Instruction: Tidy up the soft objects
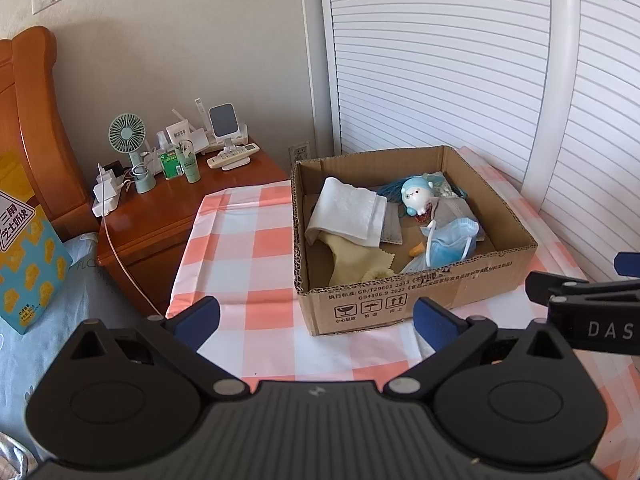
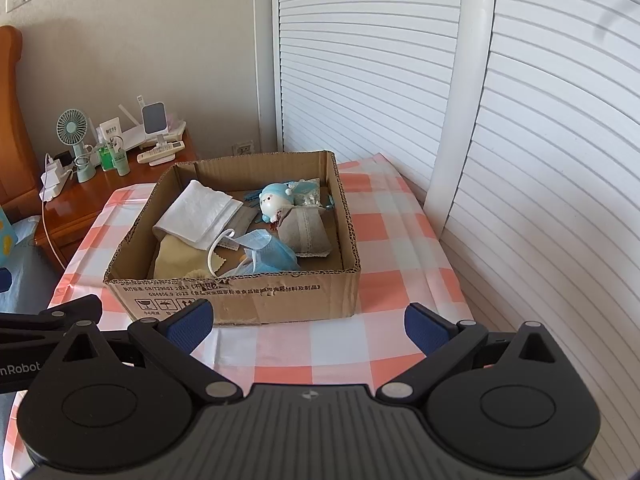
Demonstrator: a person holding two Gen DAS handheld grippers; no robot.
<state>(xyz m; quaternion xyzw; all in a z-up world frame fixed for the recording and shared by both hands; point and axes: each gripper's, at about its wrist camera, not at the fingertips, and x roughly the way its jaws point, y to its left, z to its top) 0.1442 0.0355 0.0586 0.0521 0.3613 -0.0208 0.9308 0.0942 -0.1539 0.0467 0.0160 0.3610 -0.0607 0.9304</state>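
Observation:
An open cardboard box (image 1: pixel 420 296) (image 2: pixel 256 300) stands on the pink-and-white checked tablecloth. Inside lie a folded white towel (image 1: pixel 348 212) (image 2: pixel 196 210), a yellow cloth (image 1: pixel 356 260) (image 2: pixel 176 260), a blue face mask (image 1: pixel 450 242) (image 2: pixel 268 250), a small blue-and-white plush toy (image 1: pixel 416 196) (image 2: pixel 274 200) and a grey lace-trimmed pouch (image 2: pixel 306 232). My left gripper (image 1: pixel 316 316) hangs open in front of the box's near wall, nothing between its blue pads. My right gripper (image 2: pixel 308 322) is also open and empty, just before the same wall.
A wooden bedside cabinet (image 1: pixel 160 208) at the left carries a small fan (image 1: pixel 128 136), bottles, a remote and chargers, with a cable hanging down. White slatted doors (image 2: pixel 520 160) close off the right. A wooden headboard (image 1: pixel 28 100) and a snack box (image 1: pixel 28 248) are at far left.

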